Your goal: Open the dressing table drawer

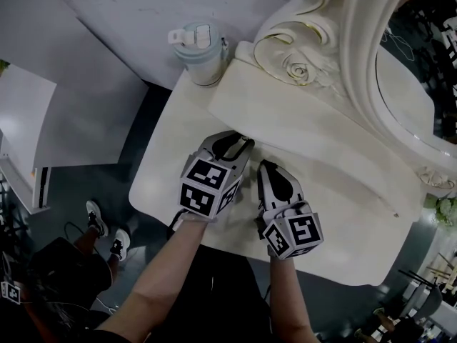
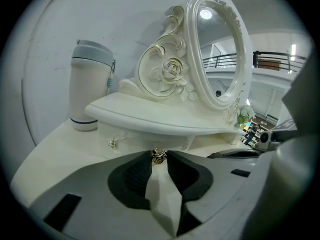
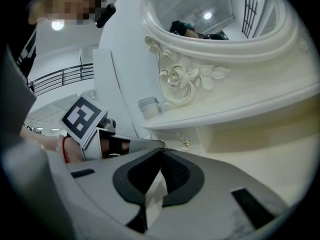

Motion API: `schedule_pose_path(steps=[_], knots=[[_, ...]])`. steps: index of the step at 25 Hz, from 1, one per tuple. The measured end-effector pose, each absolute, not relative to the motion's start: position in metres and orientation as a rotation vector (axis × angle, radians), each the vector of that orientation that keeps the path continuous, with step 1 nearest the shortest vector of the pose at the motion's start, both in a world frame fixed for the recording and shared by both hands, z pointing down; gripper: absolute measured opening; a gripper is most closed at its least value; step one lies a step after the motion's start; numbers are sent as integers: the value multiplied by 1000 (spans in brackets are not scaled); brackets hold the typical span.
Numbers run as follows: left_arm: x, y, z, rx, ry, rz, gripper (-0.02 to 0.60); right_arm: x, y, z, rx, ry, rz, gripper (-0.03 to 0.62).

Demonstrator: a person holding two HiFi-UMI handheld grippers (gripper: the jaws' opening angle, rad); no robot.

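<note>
- L claw [image 2: 159, 153] clamped on gold drawer knob [image 2: 158, 157] — right at its tips.
- R claw [image 3: 160, 150] closed, empty — 3 o'clock of L, over counter [image 1: 163, 171].
- Tumbler [image 1: 201, 53] at counter's 11 o'clock.

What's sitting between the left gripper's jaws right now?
The small gold drawer knob, filling the gap at the tips of the left gripper; the left gripper view shows it.

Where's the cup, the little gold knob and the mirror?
cup [image 2: 90, 86]: left gripper view, on its white side.
gold knob [image 2: 158, 155]: left gripper view, on its shiny front.
mirror [image 2: 217, 49]: left gripper view, on the glass.
</note>
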State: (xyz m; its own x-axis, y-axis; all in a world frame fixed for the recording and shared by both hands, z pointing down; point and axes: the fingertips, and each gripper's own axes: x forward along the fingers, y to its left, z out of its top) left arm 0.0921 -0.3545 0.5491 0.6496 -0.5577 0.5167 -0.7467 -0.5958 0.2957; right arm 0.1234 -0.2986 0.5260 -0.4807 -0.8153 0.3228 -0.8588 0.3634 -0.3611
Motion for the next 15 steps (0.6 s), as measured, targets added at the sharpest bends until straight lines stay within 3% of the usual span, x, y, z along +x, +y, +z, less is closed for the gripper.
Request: schedule_pose_path(steps=[15], knots=[[87,-334,551,2365,-985,555,110,121,-283,523,1564,-2528,780,6]])
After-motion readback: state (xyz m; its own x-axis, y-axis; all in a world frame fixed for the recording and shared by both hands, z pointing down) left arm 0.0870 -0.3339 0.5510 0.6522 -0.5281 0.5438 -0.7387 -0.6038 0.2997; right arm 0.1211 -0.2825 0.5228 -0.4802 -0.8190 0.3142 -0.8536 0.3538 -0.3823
